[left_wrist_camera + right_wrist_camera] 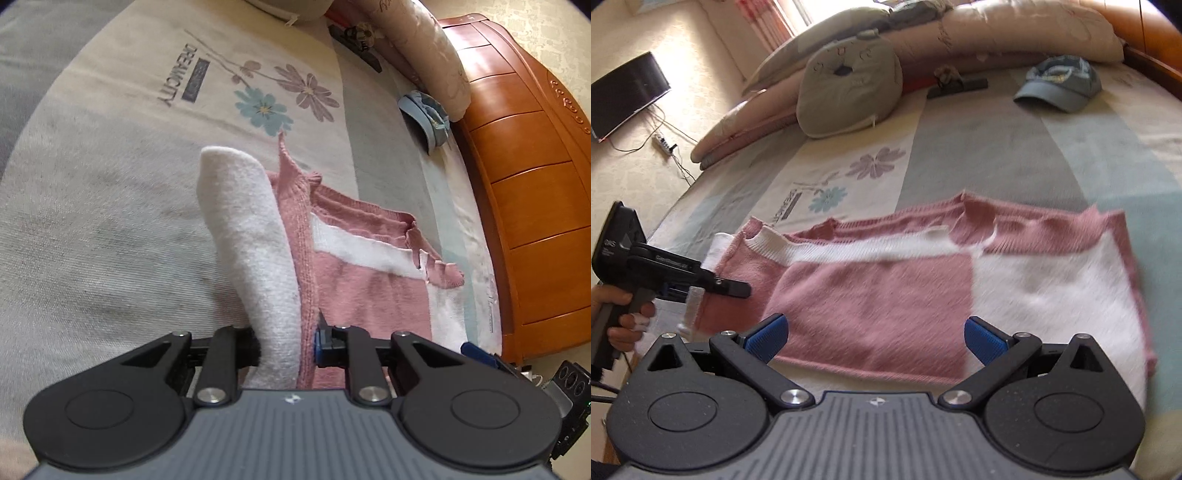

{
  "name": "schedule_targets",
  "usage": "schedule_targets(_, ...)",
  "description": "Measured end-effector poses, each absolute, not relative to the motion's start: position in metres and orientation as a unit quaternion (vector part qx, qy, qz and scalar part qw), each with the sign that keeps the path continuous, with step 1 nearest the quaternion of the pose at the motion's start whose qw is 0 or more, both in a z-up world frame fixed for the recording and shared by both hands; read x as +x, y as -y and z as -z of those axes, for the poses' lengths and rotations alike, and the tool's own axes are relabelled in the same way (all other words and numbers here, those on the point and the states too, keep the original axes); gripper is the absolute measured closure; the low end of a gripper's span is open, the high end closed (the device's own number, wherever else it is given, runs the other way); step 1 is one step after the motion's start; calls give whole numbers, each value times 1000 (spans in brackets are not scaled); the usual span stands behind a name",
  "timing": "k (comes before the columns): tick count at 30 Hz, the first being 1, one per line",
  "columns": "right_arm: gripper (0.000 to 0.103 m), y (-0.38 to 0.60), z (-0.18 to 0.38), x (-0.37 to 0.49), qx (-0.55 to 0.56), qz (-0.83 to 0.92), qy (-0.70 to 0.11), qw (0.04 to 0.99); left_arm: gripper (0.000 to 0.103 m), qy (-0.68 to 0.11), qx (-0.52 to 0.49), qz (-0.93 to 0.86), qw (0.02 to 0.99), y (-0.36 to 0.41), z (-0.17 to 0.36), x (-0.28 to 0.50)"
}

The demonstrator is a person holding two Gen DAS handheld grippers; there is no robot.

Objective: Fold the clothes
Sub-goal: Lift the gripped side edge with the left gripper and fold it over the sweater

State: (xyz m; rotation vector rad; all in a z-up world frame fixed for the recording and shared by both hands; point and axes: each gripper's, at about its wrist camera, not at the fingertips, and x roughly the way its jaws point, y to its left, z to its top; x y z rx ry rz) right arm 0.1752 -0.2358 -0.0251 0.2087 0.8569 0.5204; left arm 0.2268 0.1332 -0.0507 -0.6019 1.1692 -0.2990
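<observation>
Sweater [879,295]: pink and white knit in blocks, ribbed pink trim at the neckline, a white band running across below it. It lies spread flat on the bed [1015,155], near the edge closest to the right gripper [875,338]. The end of the sweater farthest from the cap [1060,83] is lifted off the bed.

Left gripper [286,347]: fingers pressed together on that lifted end, pinching a fold of white fabric with a pink ribbed edge alongside; the fold [251,236] stands up in front of the left wrist camera. In the right wrist view a hand [626,314] holds this gripper's handle beside the sweater.

Right gripper: fingers spread wide, blue pads [766,338] visible, holding nothing. It sits at the sweater's near hem; whether it touches the fabric cannot be told.

Beyond the sweater: the blue cap lies on the bed, a grey cushion [849,92] sits against rolled bedding [1015,33], and flowers [875,162] are printed on the bed cover. No containers in view.
</observation>
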Motion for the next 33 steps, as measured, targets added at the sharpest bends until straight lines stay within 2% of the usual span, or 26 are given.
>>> schedule_targets(13, 0, 291, 52, 208, 164, -270, -400, 860, 85, -577, -254, 93, 770, -97, 4, 231)
schedule_targets(33, 0, 342, 56, 184, 182, -225, -373, 882, 85, -592, -220, 163, 758, 6, -38, 261)
